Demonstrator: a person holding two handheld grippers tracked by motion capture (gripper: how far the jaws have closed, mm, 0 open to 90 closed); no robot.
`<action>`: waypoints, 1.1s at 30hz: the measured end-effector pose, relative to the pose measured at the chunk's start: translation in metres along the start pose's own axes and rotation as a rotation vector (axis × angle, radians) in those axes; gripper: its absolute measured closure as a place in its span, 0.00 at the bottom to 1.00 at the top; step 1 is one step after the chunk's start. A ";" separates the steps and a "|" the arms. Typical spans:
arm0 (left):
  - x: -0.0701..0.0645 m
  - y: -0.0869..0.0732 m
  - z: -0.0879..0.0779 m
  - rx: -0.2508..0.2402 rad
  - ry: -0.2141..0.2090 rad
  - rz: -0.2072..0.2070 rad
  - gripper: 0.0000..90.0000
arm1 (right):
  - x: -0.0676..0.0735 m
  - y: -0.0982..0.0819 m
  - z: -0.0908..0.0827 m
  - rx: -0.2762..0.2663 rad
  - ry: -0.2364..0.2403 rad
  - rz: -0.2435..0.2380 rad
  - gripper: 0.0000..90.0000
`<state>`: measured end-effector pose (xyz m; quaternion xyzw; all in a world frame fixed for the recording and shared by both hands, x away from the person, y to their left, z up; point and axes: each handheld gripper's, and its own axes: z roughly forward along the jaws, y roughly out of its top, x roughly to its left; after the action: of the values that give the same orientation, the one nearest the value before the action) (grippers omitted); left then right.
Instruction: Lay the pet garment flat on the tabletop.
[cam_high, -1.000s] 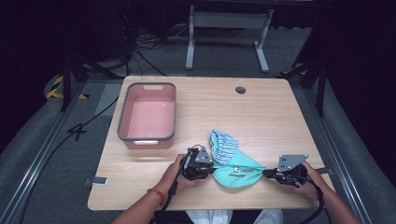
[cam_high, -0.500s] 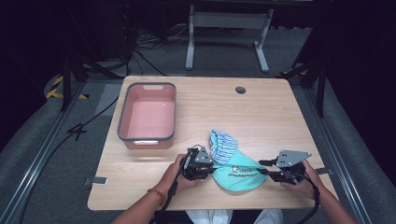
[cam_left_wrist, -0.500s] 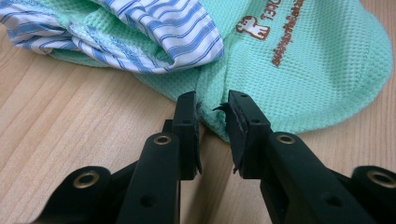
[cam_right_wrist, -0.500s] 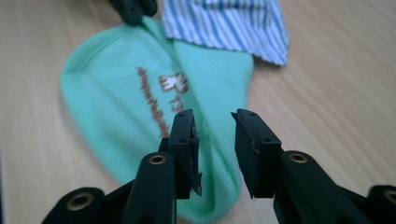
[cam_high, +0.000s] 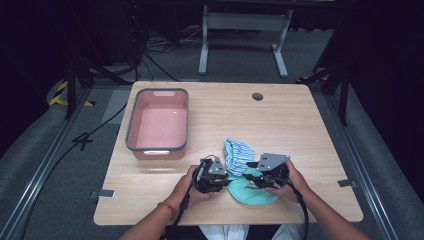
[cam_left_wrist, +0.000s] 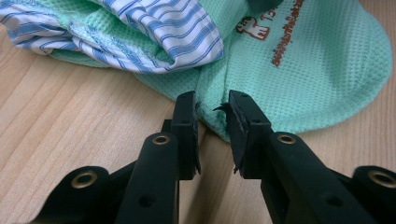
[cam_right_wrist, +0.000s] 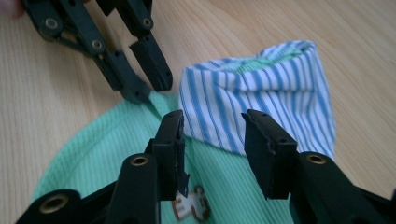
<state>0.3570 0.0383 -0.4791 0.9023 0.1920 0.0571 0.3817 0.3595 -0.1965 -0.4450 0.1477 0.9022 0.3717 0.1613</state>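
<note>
A mint-green mesh garment (cam_high: 256, 194) with a blue-and-white striped part (cam_high: 239, 151) lies near the table's front edge. My left gripper (cam_high: 230, 181) sits at its left edge. In the left gripper view its jaws (cam_left_wrist: 212, 105) pinch a raised fold of the green cloth (cam_left_wrist: 317, 70), below the striped part (cam_left_wrist: 163, 28). My right gripper (cam_high: 252, 181) hovers over the garment from the right. Its jaws (cam_right_wrist: 212, 123) have just been opening and stand apart above the green cloth (cam_right_wrist: 107, 140), touching nothing. The striped part (cam_right_wrist: 261, 88) lies beyond them, and the left gripper (cam_right_wrist: 148, 92) shows at the upper left.
A pink bin (cam_high: 131, 125) with a grey rim stands empty at the table's back left. The wooden table (cam_high: 290, 120) has a round cable hole (cam_high: 257, 96) near its far edge. Black cables and a metal stand lie on the floor beyond.
My right gripper has let go of the garment's right edge, opened and moved left over the cloth toward the left gripper. The left gripper has kept still with its pinch.
</note>
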 end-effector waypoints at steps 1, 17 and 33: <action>0.000 0.000 0.000 0.000 0.001 0.000 0.82 | 0.000 0.002 0.004 0.003 0.004 0.004 0.65; 0.000 0.000 0.000 -0.002 -0.001 0.006 0.82 | 0.006 0.015 0.035 0.093 -0.015 -0.022 0.81; 0.000 0.000 0.000 0.000 -0.004 0.000 0.82 | 0.010 0.020 0.041 0.098 -0.021 -0.009 0.61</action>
<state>0.3572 0.0388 -0.4793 0.9025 0.1915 0.0553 0.3818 0.3695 -0.1532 -0.4598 0.1551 0.9182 0.3248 0.1651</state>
